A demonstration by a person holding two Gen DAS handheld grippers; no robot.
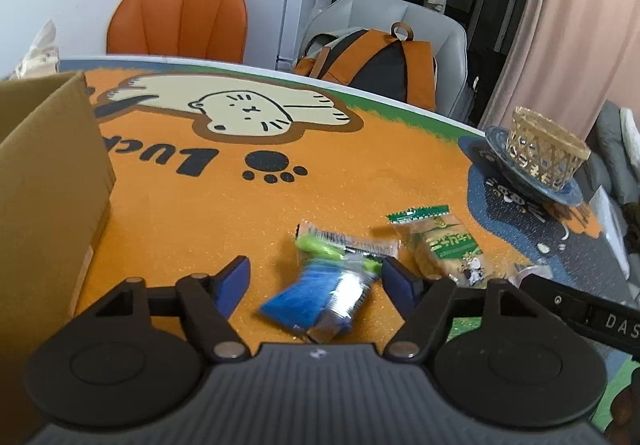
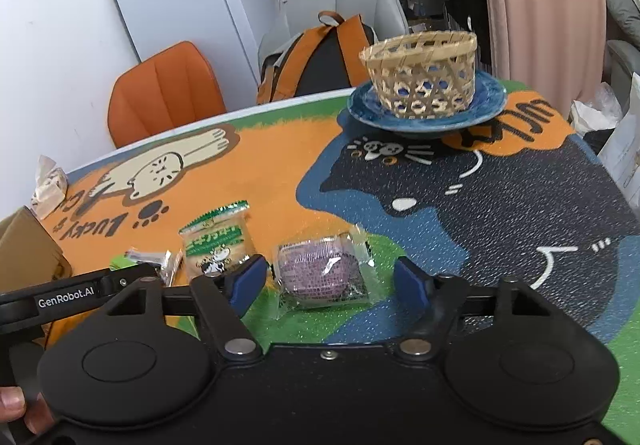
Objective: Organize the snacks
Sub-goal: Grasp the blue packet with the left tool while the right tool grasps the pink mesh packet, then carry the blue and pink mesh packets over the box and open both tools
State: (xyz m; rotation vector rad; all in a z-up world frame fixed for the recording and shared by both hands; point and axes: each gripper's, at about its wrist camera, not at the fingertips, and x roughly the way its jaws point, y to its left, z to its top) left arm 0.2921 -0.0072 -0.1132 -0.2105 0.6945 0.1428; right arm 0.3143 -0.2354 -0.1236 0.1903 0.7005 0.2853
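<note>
A blue and green snack packet (image 1: 320, 293) lies on the orange part of the table mat, between the fingers of my left gripper (image 1: 314, 269). The right pad is close to the wrapper and the left pad stands clear of it, so the gripper is open. A purple snack in clear wrap (image 2: 320, 273) lies on the green part of the mat between the fingers of my right gripper (image 2: 330, 265), with a gap on each side; that gripper is open too. A green-labelled cracker packet (image 1: 440, 245) (image 2: 218, 241) lies between the two snacks.
A woven basket (image 2: 424, 77) stands on a blue plate (image 2: 488, 101) at the table's far right. A cardboard box (image 1: 44, 173) stands at the left. Behind the table are an orange chair (image 1: 180, 17) and a backpack (image 1: 380, 61) on a grey chair. A hand (image 2: 12, 409) shows at bottom left.
</note>
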